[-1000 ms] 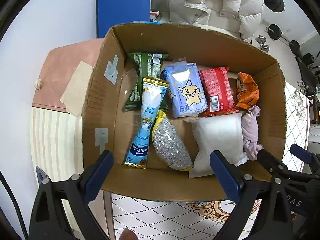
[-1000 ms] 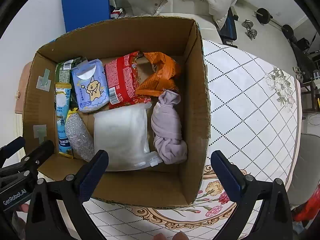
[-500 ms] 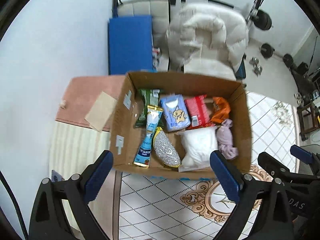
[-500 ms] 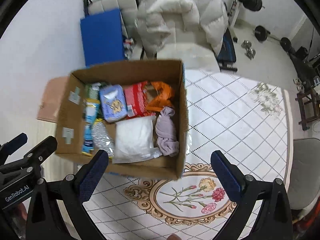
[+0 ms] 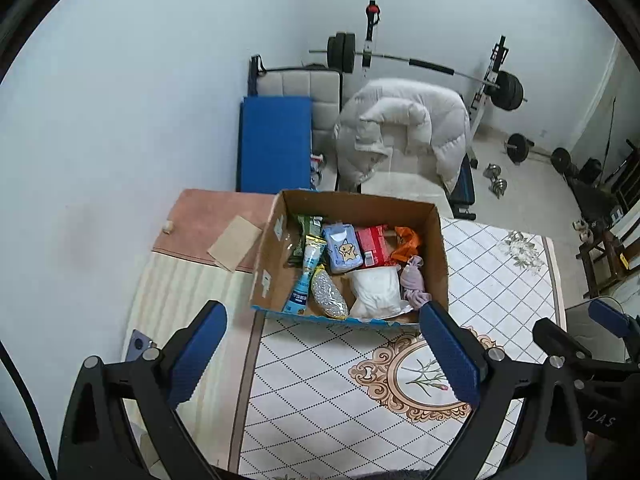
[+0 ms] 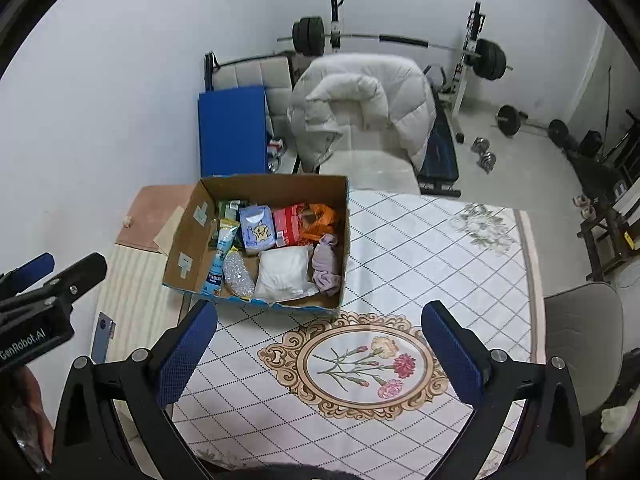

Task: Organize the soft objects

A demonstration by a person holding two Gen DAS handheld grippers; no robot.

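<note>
I hold both tools high and well back from the brown corrugated cardboard box (image 6: 256, 240), which sits at the far left of the counter (image 6: 420, 264) on its white diamond-quilted cloth. My left hand-held gripper (image 5: 320, 344) and my right hand-held gripper (image 6: 316, 344) both stand wide apart with nothing between their blue textured pads.

By my judgement the sorting is finished or nearly so, because every soft thing I can see lies inside the box and none lies on the cloth. To do this step well, I would check the packing from above, then lift straight away without brushing the thin box walls, which would flex or slide on the smooth cloth.

The contents sit in 2 rough rows:

- Far row: a dark green foil packet (image 6: 229, 210), a pale blue tissue pack with a yellow bear (image 6: 257, 231), a glossy red plastic packet (image 6: 289, 225) and a crumpled orange bag (image 6: 322, 220).
- Near row: a long blue-and-white sachet (image 6: 219, 256), a silver mesh scouring pad (image 6: 238, 274), a puffy white plastic pouch (image 6: 285, 273) and a twisted lilac cloth (image 6: 326, 264) against the right wall.

The foil and plastic will crinkle and slip; the cloth and pouch will squash.
</note>
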